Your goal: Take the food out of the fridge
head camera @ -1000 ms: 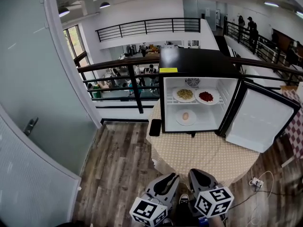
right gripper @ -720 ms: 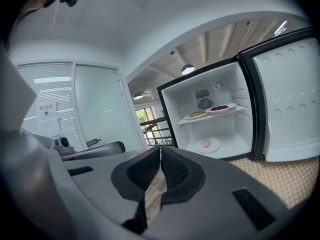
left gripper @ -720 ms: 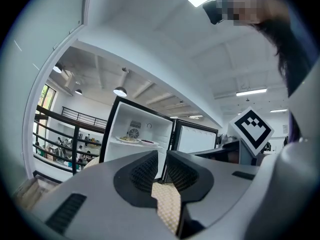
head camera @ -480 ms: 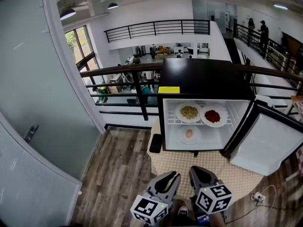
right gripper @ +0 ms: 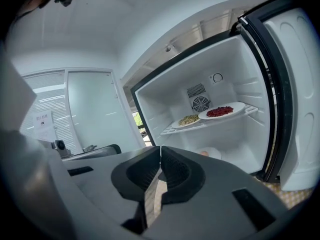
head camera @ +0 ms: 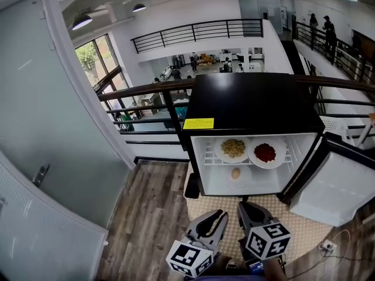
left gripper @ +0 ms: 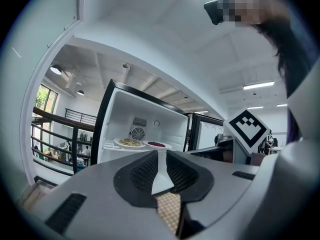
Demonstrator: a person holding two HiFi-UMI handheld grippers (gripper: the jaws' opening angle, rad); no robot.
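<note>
A small black fridge (head camera: 252, 101) stands open on a table, its door (head camera: 337, 186) swung to the right. On its wire shelf sit a plate of yellowish food (head camera: 233, 148) and a plate of red food (head camera: 265, 153). Below them a plate with a pale round piece (head camera: 235, 173) rests on the fridge floor. My left gripper (head camera: 218, 214) and right gripper (head camera: 246, 206) hover side by side in front of the fridge, both shut and holding nothing. The left gripper view shows shut jaws (left gripper: 159, 154) and both shelf plates (left gripper: 130, 143). The right gripper view shows shut jaws (right gripper: 160, 149) and the red plate (right gripper: 220, 112).
The table wears a beige checked cloth (head camera: 293, 221). A flat black object (head camera: 192, 187) lies at its left edge beside the fridge. A black railing (head camera: 146, 89) runs behind, a glass door (head camera: 35, 127) stands at the left, and a power strip (head camera: 328, 246) lies on the wood floor.
Both grippers have moved forward toward the fridge, which now looks larger and nearer. Their jaws stayed shut. The plates have not moved.
</note>
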